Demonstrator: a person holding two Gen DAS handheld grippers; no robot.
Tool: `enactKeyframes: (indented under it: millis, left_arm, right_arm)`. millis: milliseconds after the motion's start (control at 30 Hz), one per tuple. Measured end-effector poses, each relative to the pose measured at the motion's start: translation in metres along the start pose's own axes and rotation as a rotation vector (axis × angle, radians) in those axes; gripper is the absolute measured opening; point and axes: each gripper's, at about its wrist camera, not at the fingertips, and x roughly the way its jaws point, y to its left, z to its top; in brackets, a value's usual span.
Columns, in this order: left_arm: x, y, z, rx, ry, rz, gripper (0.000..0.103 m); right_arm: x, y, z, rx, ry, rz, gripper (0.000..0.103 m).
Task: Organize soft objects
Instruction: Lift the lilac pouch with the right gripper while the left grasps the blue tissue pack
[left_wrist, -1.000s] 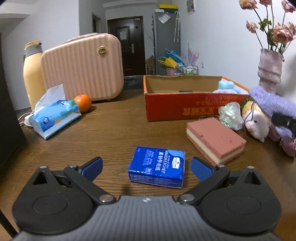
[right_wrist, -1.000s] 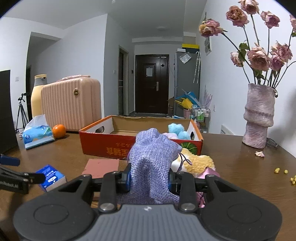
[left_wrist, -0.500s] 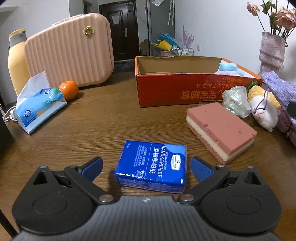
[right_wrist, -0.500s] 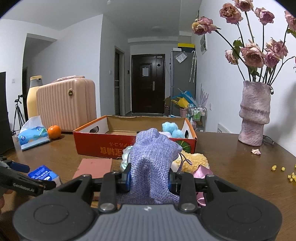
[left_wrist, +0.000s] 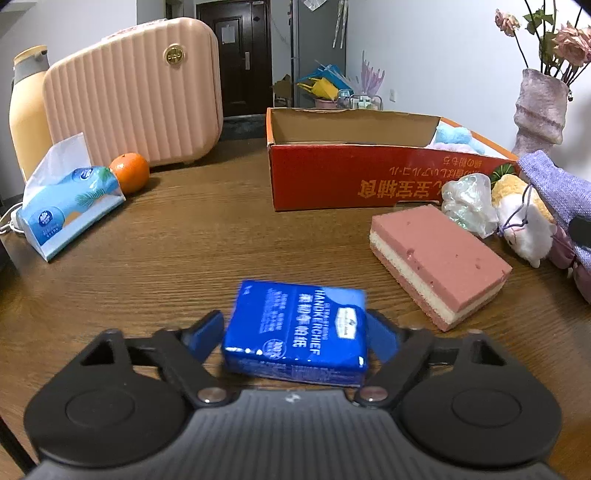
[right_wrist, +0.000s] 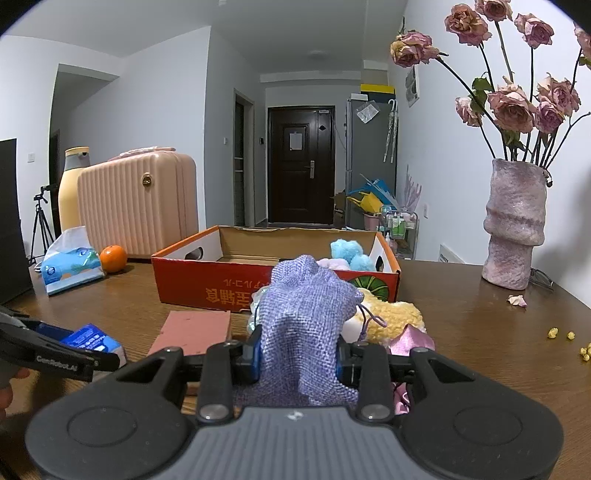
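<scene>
A blue handkerchief pack (left_wrist: 299, 325) lies on the wooden table between the fingers of my left gripper (left_wrist: 295, 330). Its jaws are closing and the blue pads touch both sides of the pack. My right gripper (right_wrist: 299, 350) is shut on a purple woven pouch (right_wrist: 306, 314), held just in front of the red cardboard box (right_wrist: 192, 280). Blue and pale fluffy items (right_wrist: 347, 251) sit in the box's right end. A pink sponge (left_wrist: 439, 258), a crinkly clear bag (left_wrist: 465, 199) and a yellow-white plush toy (left_wrist: 524, 221) lie before the box.
At the left stand a tissue pack (left_wrist: 66, 206), an orange (left_wrist: 129, 177), a pink suitcase (left_wrist: 136, 92) and a yellow bottle (left_wrist: 26, 110). A vase of dried roses (right_wrist: 515, 225) stands at the right, with yellow crumbs (right_wrist: 569, 339) near it.
My left gripper moved forward and down over the blue pack, then its fingers came in against the pack's sides. The right gripper and its pouch stayed where they were.
</scene>
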Motion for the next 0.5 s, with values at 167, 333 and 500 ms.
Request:
enactKeyframes:
  millis: [167, 333, 500]
  left_arm:
    - [-0.003, 0.0, 0.0, 0.003, -0.016, 0.0, 0.075]
    - [-0.008, -0.001, 0.0, 0.005, -0.044, 0.015, 0.075]
    - [-0.013, -0.001, 0.001, 0.007, -0.077, 0.033, 0.075]
  right_arm:
    - [-0.002, 0.001, 0.0, -0.002, -0.007, 0.007, 0.032]
    - [-0.003, 0.001, 0.0, -0.007, -0.014, 0.009, 0.032]
    - [-0.004, 0.003, 0.001, -0.011, -0.019, 0.01, 0.032]
